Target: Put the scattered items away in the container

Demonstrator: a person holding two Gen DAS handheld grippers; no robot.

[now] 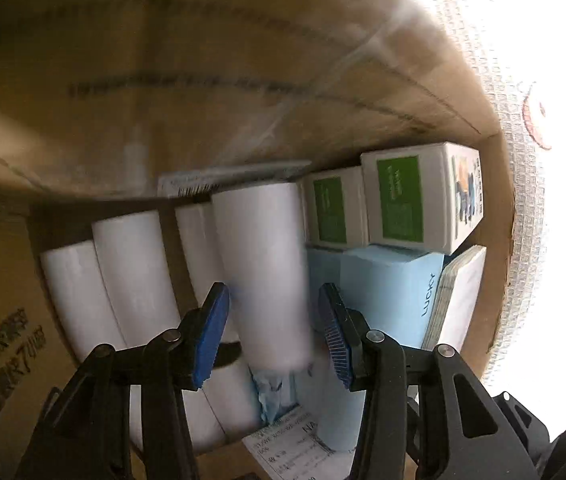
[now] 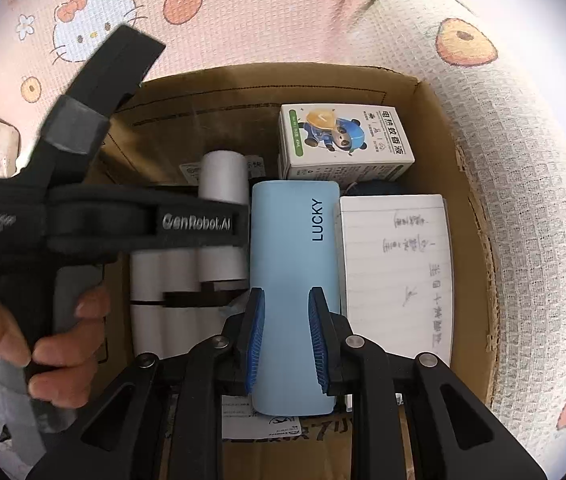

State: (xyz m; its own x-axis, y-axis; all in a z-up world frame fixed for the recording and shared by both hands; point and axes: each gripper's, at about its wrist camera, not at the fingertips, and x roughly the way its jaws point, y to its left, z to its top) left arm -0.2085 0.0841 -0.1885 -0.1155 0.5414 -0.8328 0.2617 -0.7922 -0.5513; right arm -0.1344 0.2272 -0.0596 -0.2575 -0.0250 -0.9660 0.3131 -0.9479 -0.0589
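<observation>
Left gripper point(image 1: 273, 330): in the lower centre of the left wrist view we see its blue pads standing apart on either side of a white paper roll point(image 1: 263, 276). The left pad sits at the roll's edge, the right pad shows a gap. We judge it open around the roll, not clamped.

White roll, risk: the roll is blurred and lies on top of the other rolls point(image 1: 123, 280) at lower left of that view. If we withdraw at an angle, a pad may drag it off the row.

Cardboard box point(image 2: 443, 128): the container. It fills the centre of both views and is already tightly packed, so any wide jaw swing risks striking a wall.

Right gripper point(image 2: 285, 336): at lower centre of the right wrist view its pads are apart and frame the light blue LUCKY case point(image 2: 295, 248). We cannot tell whether it hovers above the case or touches it.

LUCKY case, risk: closing here would lift an item that is already stowed.

Panda carton point(image 2: 343, 140): upper centre, at the far wall, just beyond the case. A forward push could shove the case into it.

Notepad point(image 2: 395, 272): right of centre, flat beside the case. The right pad could catch its edge.
</observation>
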